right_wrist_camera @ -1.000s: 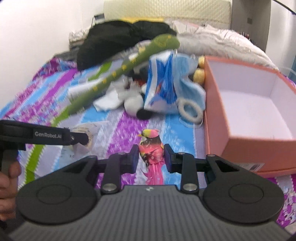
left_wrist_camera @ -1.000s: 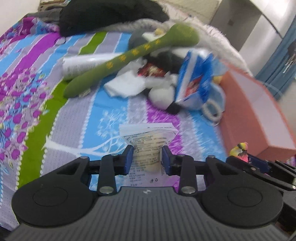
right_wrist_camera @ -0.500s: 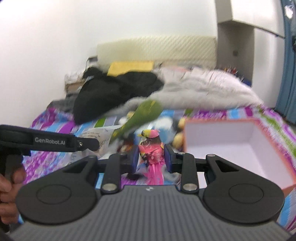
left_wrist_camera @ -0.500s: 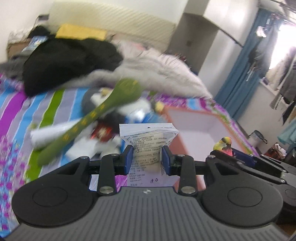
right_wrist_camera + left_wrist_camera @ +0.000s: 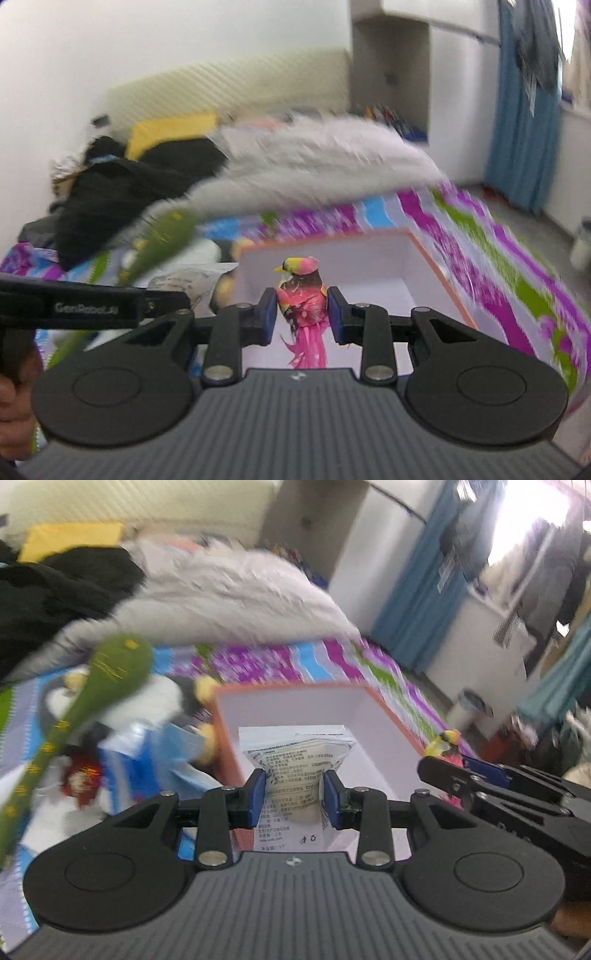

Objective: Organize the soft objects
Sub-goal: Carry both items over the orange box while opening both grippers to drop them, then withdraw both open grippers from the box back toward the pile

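Both wrist views look forward along their tongs from just above the bed [image 5: 332,657], facing the headboard end. Each sees the orange box [image 5: 221,716] close ahead; the right view looks from the left view's right side.

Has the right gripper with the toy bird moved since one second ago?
Yes. The right gripper, shut on the toy bird, went from beside the orange box to over its opening.

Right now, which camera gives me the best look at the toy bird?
The right wrist view: the toy bird sits centered and sharp, clamped in the right gripper before the orange box. The left wrist view catches only its yellow head peeking above the right gripper, small and at the edge.
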A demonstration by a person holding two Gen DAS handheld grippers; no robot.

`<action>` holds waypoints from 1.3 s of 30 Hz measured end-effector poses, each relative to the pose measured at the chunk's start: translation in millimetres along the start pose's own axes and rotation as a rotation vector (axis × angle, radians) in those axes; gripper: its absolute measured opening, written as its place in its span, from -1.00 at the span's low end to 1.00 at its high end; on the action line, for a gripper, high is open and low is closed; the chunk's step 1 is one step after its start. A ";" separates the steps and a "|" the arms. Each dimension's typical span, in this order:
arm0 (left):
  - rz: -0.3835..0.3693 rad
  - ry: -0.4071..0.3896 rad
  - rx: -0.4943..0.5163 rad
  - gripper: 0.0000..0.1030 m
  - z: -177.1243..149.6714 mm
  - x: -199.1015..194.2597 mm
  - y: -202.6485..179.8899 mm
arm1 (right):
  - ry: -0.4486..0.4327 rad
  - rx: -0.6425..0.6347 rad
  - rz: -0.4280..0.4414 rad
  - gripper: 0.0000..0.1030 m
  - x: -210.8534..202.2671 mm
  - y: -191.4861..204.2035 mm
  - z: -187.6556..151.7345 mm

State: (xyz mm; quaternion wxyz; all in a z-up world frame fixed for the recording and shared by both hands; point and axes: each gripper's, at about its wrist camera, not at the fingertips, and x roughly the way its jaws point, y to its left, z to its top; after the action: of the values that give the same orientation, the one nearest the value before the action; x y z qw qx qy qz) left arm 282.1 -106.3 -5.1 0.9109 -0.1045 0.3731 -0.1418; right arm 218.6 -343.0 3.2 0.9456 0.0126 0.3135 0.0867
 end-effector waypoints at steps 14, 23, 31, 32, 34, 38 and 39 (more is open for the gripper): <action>0.003 0.326 0.039 -0.22 -6.5 134.4 -30.0 | 0.282 0.099 -0.024 -0.35 80.8 -64.8 -47.6; 0.033 0.320 0.056 0.09 -14.2 130.4 -38.9 | 0.253 0.118 -0.014 -0.10 70.3 -71.2 -52.0; 0.023 0.216 0.100 0.10 -13.5 80.1 -53.4 | 0.143 0.127 0.000 -0.10 33.4 -55.3 -49.1; 0.019 0.201 0.107 0.10 -12.2 72.9 -55.7 | 0.127 0.119 0.004 -0.10 27.1 -51.9 -47.4; 0.005 0.162 0.117 0.10 -10.2 55.8 -58.4 | 0.094 0.112 0.014 -0.10 14.4 -46.2 -43.1; -0.012 0.079 0.134 0.10 -6.5 19.0 -61.2 | 0.014 0.101 0.039 -0.10 -14.6 -33.8 -30.7; -0.013 0.058 0.140 0.10 -6.0 9.4 -61.0 | -0.005 0.099 0.042 -0.10 -21.7 -30.5 -27.4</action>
State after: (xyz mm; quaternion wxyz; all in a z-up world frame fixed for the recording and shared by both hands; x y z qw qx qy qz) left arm 273.3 -167.2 2.6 0.9038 -0.0389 0.3878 -0.1767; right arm 189.9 -377.7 -8.4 0.9425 0.0661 0.3146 0.0910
